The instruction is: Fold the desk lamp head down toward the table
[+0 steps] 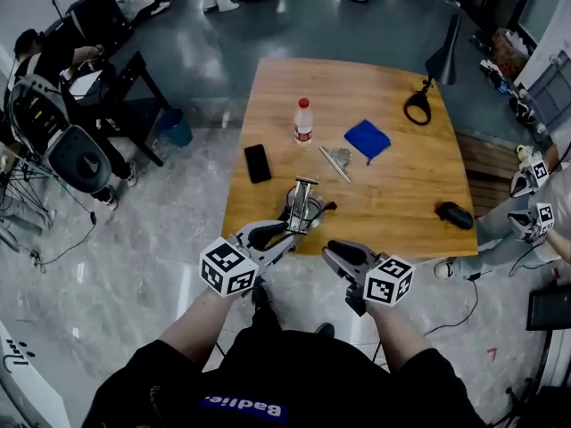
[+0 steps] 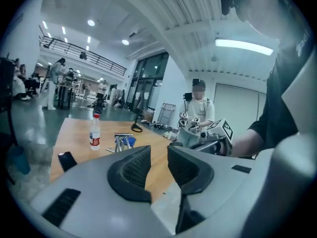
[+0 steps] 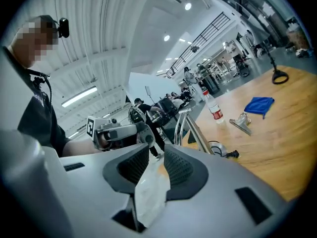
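Observation:
A silver desk lamp [image 1: 302,203] stands on a round base at the table's near edge, its two metal arms [image 3: 192,128] rising upright. My left gripper [image 1: 265,235] hovers just off that edge, beside the lamp's base on its left, jaws open and nothing between them. My right gripper [image 1: 342,255] hangs over the floor in front of the table, below and right of the lamp, also open; only pale floor shows through its gap. Each gripper sees the other: the left gripper [image 3: 119,130] and the right gripper [image 2: 218,135]. The left gripper's own jaws hide the lamp from its view.
On the wooden table [image 1: 401,185] lie a black phone [image 1: 257,162], a water bottle [image 1: 303,121], a metal clip [image 1: 336,162], a blue cloth [image 1: 368,138], a black mouse [image 1: 455,214] and a black gooseneck lamp [image 1: 419,105]. A person [image 1: 540,212] with grippers stands right.

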`<state>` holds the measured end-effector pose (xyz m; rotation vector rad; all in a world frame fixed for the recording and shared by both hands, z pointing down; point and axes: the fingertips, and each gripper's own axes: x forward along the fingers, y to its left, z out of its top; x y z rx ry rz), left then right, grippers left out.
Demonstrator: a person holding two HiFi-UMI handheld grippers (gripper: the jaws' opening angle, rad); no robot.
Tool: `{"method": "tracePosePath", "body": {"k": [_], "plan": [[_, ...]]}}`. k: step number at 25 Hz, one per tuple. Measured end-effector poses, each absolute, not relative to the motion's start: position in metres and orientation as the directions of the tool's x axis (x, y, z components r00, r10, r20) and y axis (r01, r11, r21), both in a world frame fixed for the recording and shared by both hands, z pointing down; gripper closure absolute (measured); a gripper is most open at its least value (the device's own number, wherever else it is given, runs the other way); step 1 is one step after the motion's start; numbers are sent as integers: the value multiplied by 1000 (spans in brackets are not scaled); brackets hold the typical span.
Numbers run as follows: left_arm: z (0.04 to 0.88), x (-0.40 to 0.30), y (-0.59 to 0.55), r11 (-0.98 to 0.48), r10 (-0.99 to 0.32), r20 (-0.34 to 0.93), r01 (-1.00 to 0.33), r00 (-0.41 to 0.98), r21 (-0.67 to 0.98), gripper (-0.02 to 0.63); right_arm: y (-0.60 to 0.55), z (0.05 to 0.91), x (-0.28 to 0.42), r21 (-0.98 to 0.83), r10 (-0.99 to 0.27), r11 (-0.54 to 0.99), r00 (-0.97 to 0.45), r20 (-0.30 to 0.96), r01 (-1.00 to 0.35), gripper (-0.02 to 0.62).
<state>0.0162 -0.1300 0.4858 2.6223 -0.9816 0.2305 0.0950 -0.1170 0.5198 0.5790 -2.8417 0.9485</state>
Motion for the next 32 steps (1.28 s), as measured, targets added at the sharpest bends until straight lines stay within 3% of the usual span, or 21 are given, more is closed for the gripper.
{"method": "tracePosePath", "body": {"k": [5, 14, 16, 19, 32], "plan": [[465, 48, -74, -646, -666, 274, -720, 694, 253, 491, -87, 496, 114, -531, -305, 766, -932, 196, -363, 501], [419, 64, -11, -709, -629, 236, -671, 741, 215, 492, -31, 430, 110, -365, -313, 865, -939, 146, -345, 502], [411, 61, -1, -719, -624, 210, -659, 752, 223, 513, -19, 423, 105, -311, -309, 887, -940, 147, -340, 505], [403, 58, 14, -738, -609, 179, -635, 773, 229, 594, -3, 413, 97, -242, -314, 909, -939, 137, -339, 589], [397, 58, 45, -764, -588, 140, -603, 797, 230, 597, 32, 394, 90, -152, -325, 927, -936, 138, -344, 591]]}}
